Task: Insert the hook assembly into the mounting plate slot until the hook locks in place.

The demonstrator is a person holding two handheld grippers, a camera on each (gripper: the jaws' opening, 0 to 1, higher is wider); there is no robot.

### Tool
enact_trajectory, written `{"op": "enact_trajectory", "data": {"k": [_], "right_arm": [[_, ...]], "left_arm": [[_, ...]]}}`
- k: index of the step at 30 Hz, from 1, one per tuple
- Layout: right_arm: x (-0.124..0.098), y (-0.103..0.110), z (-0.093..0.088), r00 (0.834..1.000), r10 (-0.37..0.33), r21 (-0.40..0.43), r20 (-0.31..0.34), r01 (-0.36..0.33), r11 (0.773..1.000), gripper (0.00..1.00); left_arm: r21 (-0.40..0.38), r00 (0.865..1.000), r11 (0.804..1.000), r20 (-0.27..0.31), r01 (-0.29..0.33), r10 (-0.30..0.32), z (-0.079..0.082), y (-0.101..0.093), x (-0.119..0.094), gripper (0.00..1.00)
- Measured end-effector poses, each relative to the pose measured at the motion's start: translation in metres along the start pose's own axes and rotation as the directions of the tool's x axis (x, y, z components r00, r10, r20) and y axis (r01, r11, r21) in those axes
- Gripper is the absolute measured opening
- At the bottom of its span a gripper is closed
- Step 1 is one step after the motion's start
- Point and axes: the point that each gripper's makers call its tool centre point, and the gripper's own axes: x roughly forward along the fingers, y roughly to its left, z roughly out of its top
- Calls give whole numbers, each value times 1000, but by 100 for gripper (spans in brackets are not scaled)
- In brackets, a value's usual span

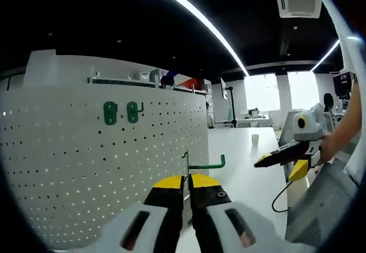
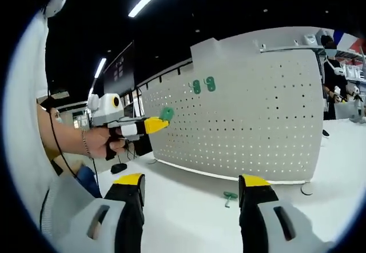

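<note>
left tongs (image 1: 187,180) pinch my green hook (image 1: 205,164) at lower centre by the pegboard (image 1: 86,161); right tongs (image 2: 191,182) spread wide.

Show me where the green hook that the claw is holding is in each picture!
Left gripper view: the green hook is low in the middle, sticking out just above the shut left claw.
Right gripper view: the green hook is at middle left, at the tip of that claw, which comes in from the left.
Shared landmark: the two mounted hooks high on the white pegboard.
</note>
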Motion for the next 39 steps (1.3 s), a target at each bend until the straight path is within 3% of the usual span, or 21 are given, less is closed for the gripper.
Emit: {"op": "enact_trajectory", "data": {"k": [5, 14, 39], "right_arm": [[0, 3, 11, 999, 15, -1, 49, -15, 1000, 59], [8, 8, 13, 998, 36, 12, 48, -36, 999, 57], [69, 37, 31, 984, 153, 34, 89, -157, 987, 53]], "left_arm": [[0, 1000, 1000, 0, 0, 0, 0, 0, 0, 3], [-2, 1000, 1000, -3, -3, 3, 0, 0, -1, 3], [-5, 1000, 1000, -6, -7, 7, -1, -2, -1, 3]]}}
